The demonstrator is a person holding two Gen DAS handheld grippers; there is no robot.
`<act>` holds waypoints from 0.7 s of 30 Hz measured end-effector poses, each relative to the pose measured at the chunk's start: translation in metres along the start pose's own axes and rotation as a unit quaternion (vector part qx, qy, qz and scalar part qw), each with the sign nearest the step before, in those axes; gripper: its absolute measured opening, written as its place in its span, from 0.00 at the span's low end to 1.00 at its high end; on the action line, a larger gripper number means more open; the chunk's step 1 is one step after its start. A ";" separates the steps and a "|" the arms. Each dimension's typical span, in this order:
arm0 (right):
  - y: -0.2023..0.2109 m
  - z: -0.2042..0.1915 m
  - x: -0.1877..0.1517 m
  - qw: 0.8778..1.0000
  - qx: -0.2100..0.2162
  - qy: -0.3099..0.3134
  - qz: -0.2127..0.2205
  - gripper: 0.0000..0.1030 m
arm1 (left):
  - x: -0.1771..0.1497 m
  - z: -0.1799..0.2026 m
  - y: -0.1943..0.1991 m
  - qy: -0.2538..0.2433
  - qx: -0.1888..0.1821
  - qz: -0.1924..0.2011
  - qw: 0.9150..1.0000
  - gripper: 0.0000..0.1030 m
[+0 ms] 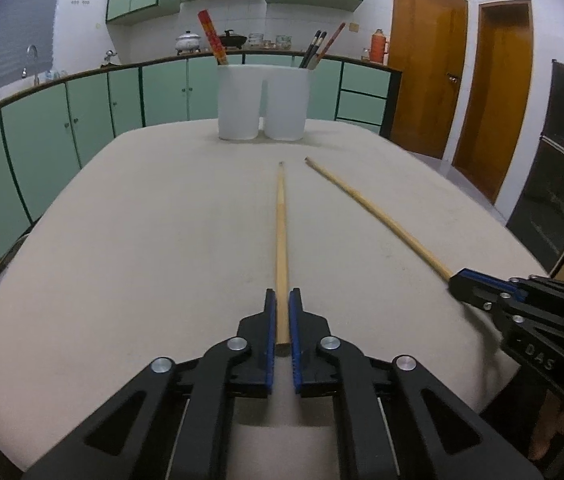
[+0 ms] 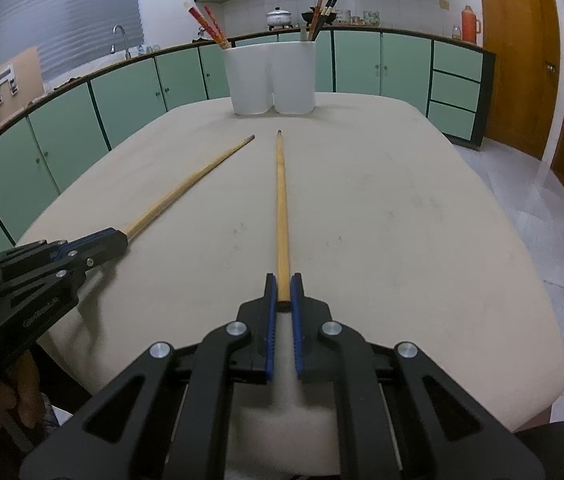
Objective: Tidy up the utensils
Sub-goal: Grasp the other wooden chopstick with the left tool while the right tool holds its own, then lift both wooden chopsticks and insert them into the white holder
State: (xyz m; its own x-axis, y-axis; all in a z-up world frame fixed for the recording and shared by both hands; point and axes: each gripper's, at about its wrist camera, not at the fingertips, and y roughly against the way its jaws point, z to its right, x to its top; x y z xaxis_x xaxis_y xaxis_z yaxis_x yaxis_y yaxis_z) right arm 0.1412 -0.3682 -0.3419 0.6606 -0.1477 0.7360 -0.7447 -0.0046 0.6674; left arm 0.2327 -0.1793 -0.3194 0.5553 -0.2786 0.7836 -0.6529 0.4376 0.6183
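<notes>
Clamped between the blue pads of the left gripper (image 1: 282, 304) is the thick end of one wooden chopstick (image 1: 281, 232); its tip runs forward over the beige table (image 1: 142, 240). Beside it, the right gripper (image 2: 283, 288) pinches a second wooden chopstick (image 2: 280, 208) the same way. Two chopsticks are held, one per gripper. At the table's far end stand two white holders touching: the left holder (image 1: 239, 100) holds red chopsticks (image 1: 212, 36), the right holder (image 1: 286, 102) dark ones (image 1: 313, 48).

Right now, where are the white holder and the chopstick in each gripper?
white holder (image 1: 242, 104): left wrist view, front wall.
left gripper's chopstick (image 1: 281, 240): left wrist view, mid-shaft.
right gripper's chopstick (image 2: 281, 208): right wrist view, mid-shaft.
</notes>
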 end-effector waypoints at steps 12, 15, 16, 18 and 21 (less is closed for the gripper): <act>0.074 -0.006 0.032 0.998 0.008 -0.008 0.059 0.06 | 0.039 -0.002 0.070 0.014 0.000 0.015 1.000 0.06; 0.092 -0.009 0.046 0.997 0.015 -0.001 0.077 0.06 | 0.054 -0.004 0.087 0.016 0.003 0.023 1.000 0.06; 0.098 -0.011 0.052 0.996 0.019 0.001 0.083 0.06 | 0.058 -0.004 0.090 0.016 0.003 0.025 1.000 0.06; 0.106 -0.014 0.062 0.996 0.023 0.006 0.089 0.06 | 0.069 -0.005 0.099 0.017 0.002 0.025 1.000 0.06; 0.116 -0.019 0.076 0.995 0.028 0.018 0.097 0.06 | 0.081 -0.003 0.111 0.013 -0.003 0.028 1.000 0.06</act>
State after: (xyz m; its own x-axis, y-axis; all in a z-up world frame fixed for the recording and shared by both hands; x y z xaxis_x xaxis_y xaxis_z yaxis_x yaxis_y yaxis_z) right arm 0.1068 -0.3609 -0.2066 0.5057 -0.1165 0.8548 -0.8622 -0.0349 0.5053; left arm 0.2071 -0.1506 -0.1878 0.5315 -0.2309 0.8150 -0.6805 0.4565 0.5732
